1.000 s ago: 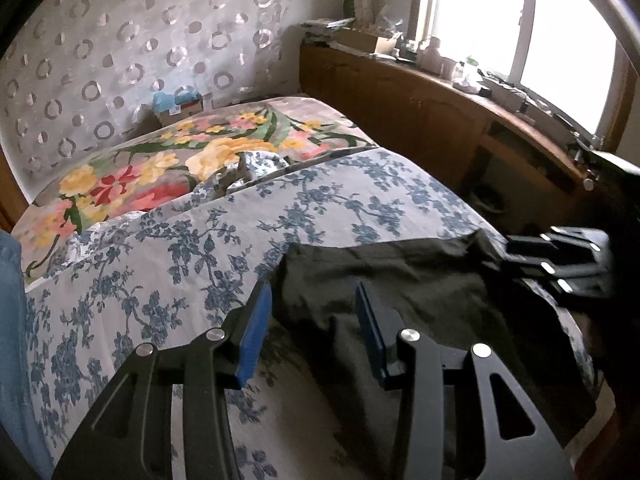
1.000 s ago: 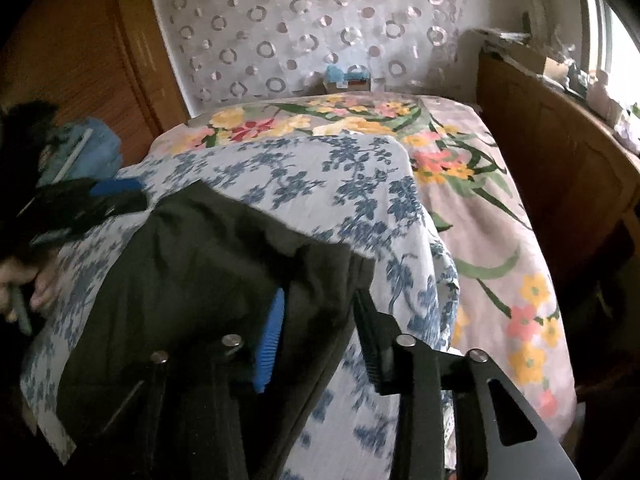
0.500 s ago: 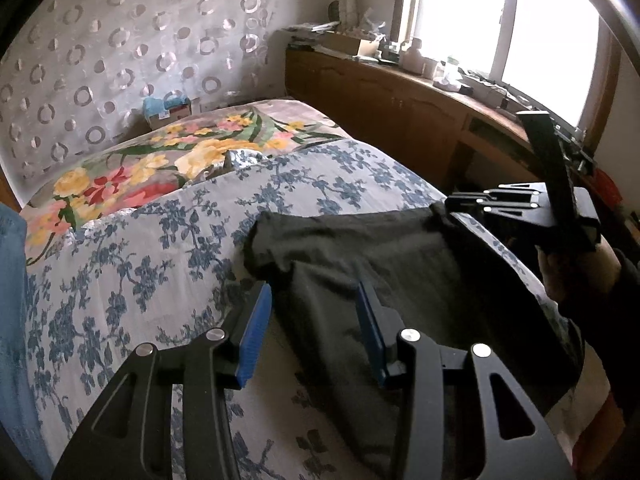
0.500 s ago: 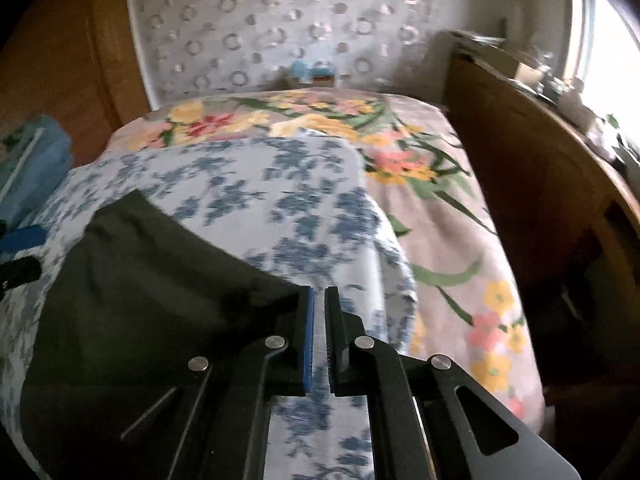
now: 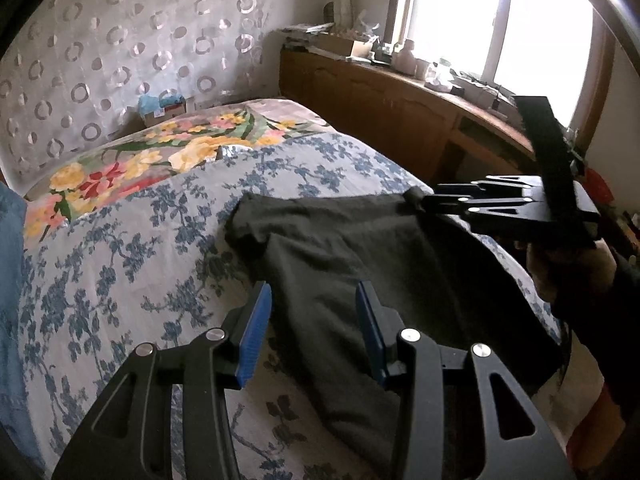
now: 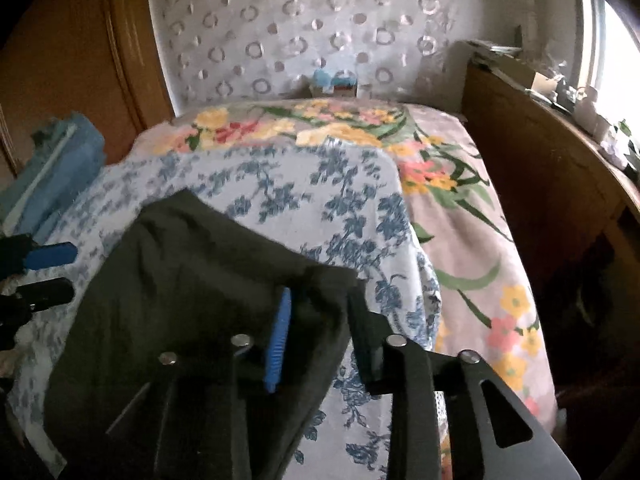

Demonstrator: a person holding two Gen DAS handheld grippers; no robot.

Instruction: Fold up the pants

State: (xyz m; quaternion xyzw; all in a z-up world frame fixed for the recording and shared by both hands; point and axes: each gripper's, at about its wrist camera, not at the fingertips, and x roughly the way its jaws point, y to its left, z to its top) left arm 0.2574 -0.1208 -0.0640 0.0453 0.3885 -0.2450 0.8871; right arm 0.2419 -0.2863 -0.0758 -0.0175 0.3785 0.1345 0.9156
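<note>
The dark pants (image 5: 360,264) are lying spread across the blue-flowered bedspread (image 5: 120,264) on the bed, one edge hanging toward the bed's side.

The left claw (image 5: 314,320) is hovering just above the bed with its blue-padded fingers (image 5: 256,328) spread wide, gripping nothing. The pants' near edge is lying right between and ahead of those fingers, with bare bedspread off to the left finger's side.

The right claw (image 6: 320,332) is standing open too, its fingers apart around the corner of the pants (image 6: 192,292). In the left wrist view, though, the right claw (image 5: 430,202) is looking nearly pressed together at the pants' far corner, so I cannot tell for sure whether cloth is being pinched; its own camera is showing a clear gap.

Beyond both claws, a yellow-and-red floral blanket (image 6: 460,220) is covering the far part of the bed. A wooden cabinet (image 5: 400,120) is running along the right claw's side, under the window.
</note>
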